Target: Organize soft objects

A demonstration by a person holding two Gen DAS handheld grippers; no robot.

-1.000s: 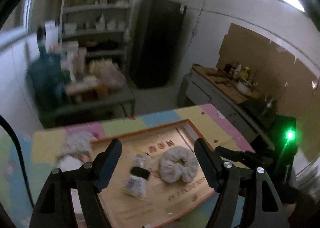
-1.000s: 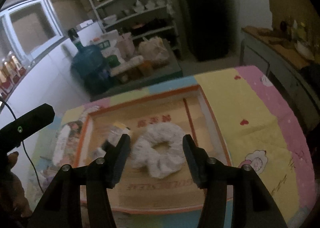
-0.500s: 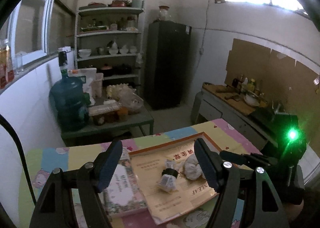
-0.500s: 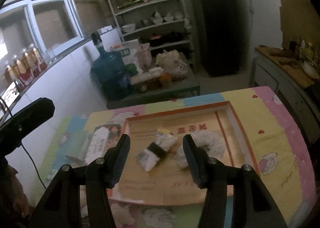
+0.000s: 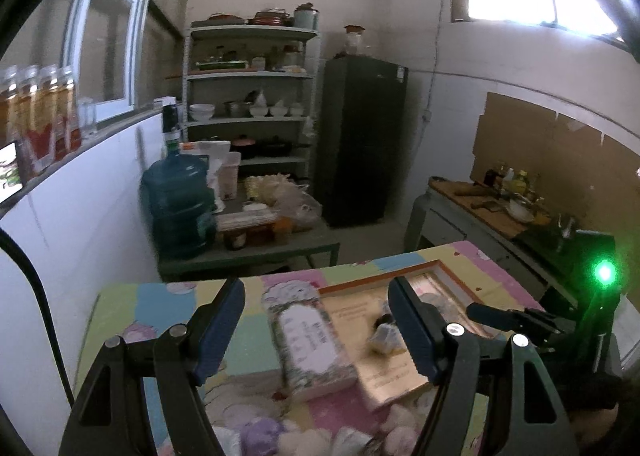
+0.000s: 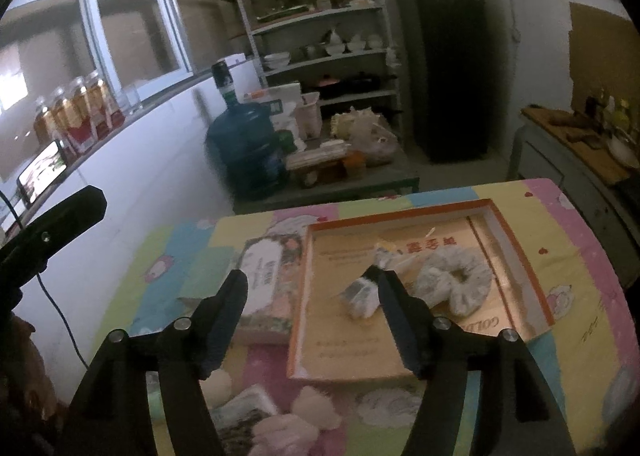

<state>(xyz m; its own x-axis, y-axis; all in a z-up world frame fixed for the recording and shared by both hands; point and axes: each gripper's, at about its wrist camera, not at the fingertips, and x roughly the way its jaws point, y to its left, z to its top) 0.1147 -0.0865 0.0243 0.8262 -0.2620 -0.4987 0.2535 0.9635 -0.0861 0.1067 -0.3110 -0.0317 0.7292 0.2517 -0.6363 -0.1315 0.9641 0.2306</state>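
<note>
Left gripper [image 5: 316, 326]: the jaws were held spread with nothing between them, poised above the table left of the tray; no item was being carried.
Tissue pack [image 6: 266, 282]: it was found lying just outside the tray's left wall, touching or nearly touching it; it could be knocked off line if the tray were nudged.
Soft pile [image 6: 296, 422]: pale plush pieces and a wrapped pack were seen on the mat [image 6: 184, 256] in front of the tray's near wall, blurred and hard to tell apart; a poor pick could be made if two were pinched together.
Right gripper [image 6: 312, 314]: the jaws had just been opening and were seen spread and empty, raised over the tray's near-left corner.
Tray [image 6: 516, 240]: its low orange rim could be caught by a descending finger, and the light box dragged across the mat.
Banded bundle [image 6: 362, 294]: it lay inside the tray, left of centre, partly hidden by the right finger.
Fluffy scrunchie [image 6: 456, 286]: it lay inside the tray, right of the bundle, apart from it; being soft, it could be crushed or snagged on a fingertip.
</note>
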